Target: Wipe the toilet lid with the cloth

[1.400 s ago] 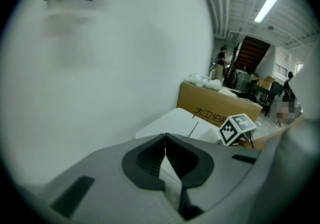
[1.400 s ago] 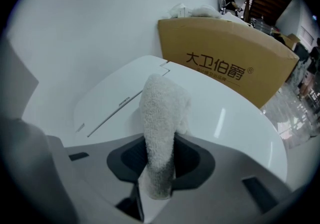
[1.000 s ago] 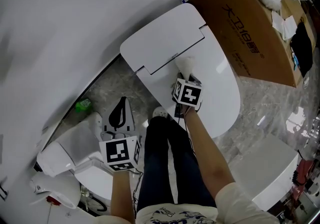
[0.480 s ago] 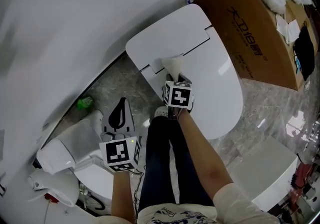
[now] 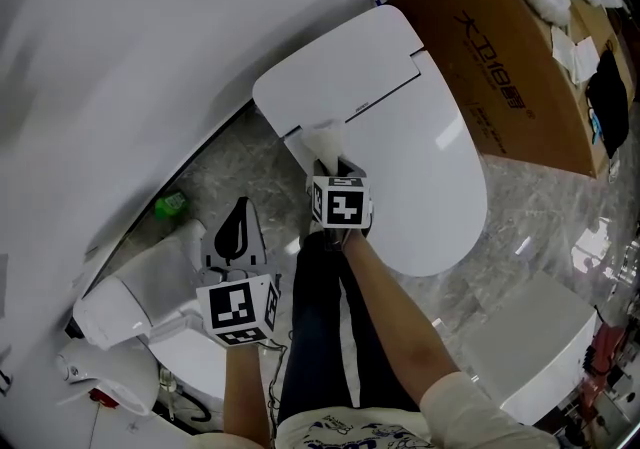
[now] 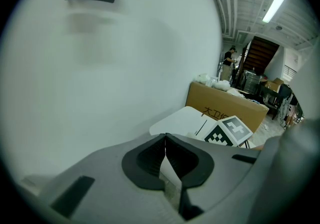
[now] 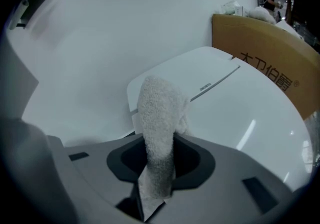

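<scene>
The right gripper point(image 5: 335, 172) has slid to the left across the lid point(image 5: 425, 172) since a second ago. Then it was nearer the middle of the lid. Now it is at the lid's left edge, and the cloth point(image 5: 325, 137) has gone with it. The left gripper point(image 5: 240, 215) has not moved. It stays low on the left, over the floor point(image 5: 215, 177), well apart from the lid.

The cloth is white and fluffy. In the right gripper view, the right gripper point(image 7: 157, 165) is clamped on the cloth point(image 7: 157, 113). The cloth sticks up from between the jaws in a thick roll and bends over at the top. A thin flat corner of it hangs out below the jaws. From the head view, its far end lies on the far left part of the lid, close to the seam at the back.

The lid point(image 7: 250, 113) is white, smooth and shiny, and it is down. A brown box point(image 5: 500, 47) stands just to its right.

In the left gripper view, the left gripper point(image 6: 165, 158) has its jaws pressed together with nothing in them.
</scene>
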The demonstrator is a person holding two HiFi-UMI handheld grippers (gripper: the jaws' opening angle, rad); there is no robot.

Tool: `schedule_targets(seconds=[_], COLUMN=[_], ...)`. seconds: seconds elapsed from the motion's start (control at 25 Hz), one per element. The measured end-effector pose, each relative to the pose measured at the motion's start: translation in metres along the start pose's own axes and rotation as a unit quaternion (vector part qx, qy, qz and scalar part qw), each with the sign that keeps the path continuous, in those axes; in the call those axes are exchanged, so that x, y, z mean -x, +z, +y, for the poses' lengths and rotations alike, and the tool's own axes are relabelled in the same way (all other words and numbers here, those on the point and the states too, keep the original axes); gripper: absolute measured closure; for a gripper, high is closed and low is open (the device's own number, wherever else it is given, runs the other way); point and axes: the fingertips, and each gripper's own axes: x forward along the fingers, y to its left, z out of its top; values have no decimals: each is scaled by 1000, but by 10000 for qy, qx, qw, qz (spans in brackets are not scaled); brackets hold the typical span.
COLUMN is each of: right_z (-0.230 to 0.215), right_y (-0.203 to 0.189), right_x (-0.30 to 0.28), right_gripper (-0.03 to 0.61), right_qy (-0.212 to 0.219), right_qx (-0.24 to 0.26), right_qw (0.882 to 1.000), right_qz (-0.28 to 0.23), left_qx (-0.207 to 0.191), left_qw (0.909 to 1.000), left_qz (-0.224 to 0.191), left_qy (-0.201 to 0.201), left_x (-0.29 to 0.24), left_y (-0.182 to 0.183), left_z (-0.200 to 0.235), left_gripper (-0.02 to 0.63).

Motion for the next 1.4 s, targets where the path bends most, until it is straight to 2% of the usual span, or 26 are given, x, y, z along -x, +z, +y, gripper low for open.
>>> schedule_targets(seconds=[0.32,0.68,0.84,1.4], right_z=[5,-13,-27,-96], right_y=[-25,-63,-80,-146], right_x=[9,30,41,89], right_gripper=[471,471,471,468], right_qy=[134,91,-4,-388], right_qx=[-14,153,222,-62], right_qw=[9999,9998,9997,9991], right_qz=[6,63,76,173], left_qx=[-85,-293,-398,-826], left_qw=[9999,9986,9974,9891], left_qz=[-12,-53,-53,-50], left_qy=[-131,-436,-606,-1218], left_x=[-1,-11,-15,-28], left_y=[1,12,17,27], left_z=[-6,-36,-55,-120], left_gripper=[604,604,604,604])
